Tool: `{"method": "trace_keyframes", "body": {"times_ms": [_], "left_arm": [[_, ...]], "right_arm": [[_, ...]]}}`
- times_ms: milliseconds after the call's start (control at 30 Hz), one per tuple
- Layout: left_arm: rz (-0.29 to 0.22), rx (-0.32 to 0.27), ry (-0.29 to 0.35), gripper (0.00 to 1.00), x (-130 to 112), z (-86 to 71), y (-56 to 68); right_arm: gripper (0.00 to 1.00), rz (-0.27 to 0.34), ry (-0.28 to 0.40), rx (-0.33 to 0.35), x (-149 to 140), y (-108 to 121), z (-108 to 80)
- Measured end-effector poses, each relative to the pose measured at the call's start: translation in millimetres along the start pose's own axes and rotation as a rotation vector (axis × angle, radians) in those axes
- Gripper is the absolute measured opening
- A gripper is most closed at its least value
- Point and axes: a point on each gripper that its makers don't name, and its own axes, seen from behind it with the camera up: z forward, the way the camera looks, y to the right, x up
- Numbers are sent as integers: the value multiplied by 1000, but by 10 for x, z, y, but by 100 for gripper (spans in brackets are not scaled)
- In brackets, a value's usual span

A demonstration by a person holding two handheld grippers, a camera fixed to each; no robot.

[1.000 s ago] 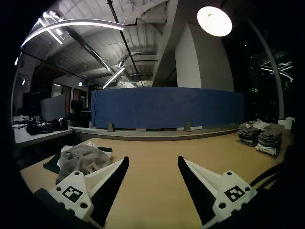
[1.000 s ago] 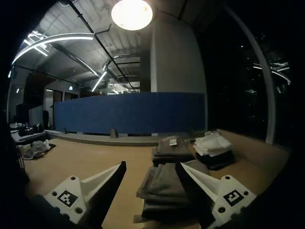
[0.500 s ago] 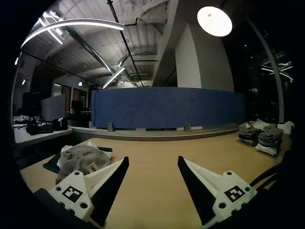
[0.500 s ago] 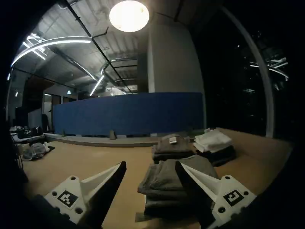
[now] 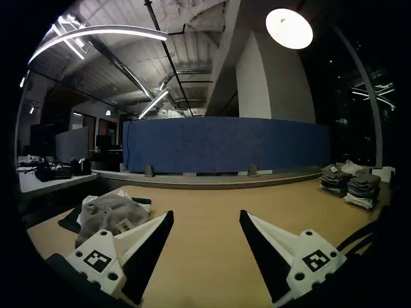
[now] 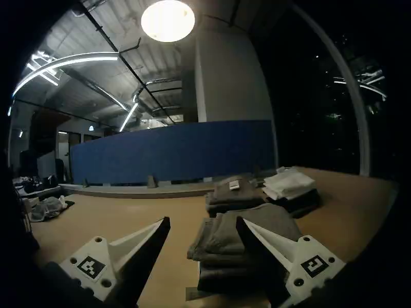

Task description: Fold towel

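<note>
While your left gripper (image 5: 205,213) hangs low over the wooden table (image 5: 216,205) with its fingers spread wide and nothing between them, the crumpled grey towel (image 5: 109,214) lies on a dark mat (image 5: 69,222), just past the finger at the left of that view. Your right gripper (image 6: 203,219) is spread just as wide and empty. A stack of folded grey towels (image 6: 231,241) sits close ahead of it, partly behind one finger. More folded stacks (image 6: 232,197) sit beyond, before a blue partition (image 6: 169,154).

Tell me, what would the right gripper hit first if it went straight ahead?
The right gripper would likely meet the nearest stack of folded grey towels, just ahead; depth is unclear.
</note>
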Motion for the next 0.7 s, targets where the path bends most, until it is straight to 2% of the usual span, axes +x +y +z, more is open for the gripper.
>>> {"method": "trace_keyframes", "body": {"times_ms": [700], "left_arm": [[0, 0, 0, 95, 8, -8, 1]], "right_arm": [[100, -25, 11, 14, 12, -43, 75]]}}
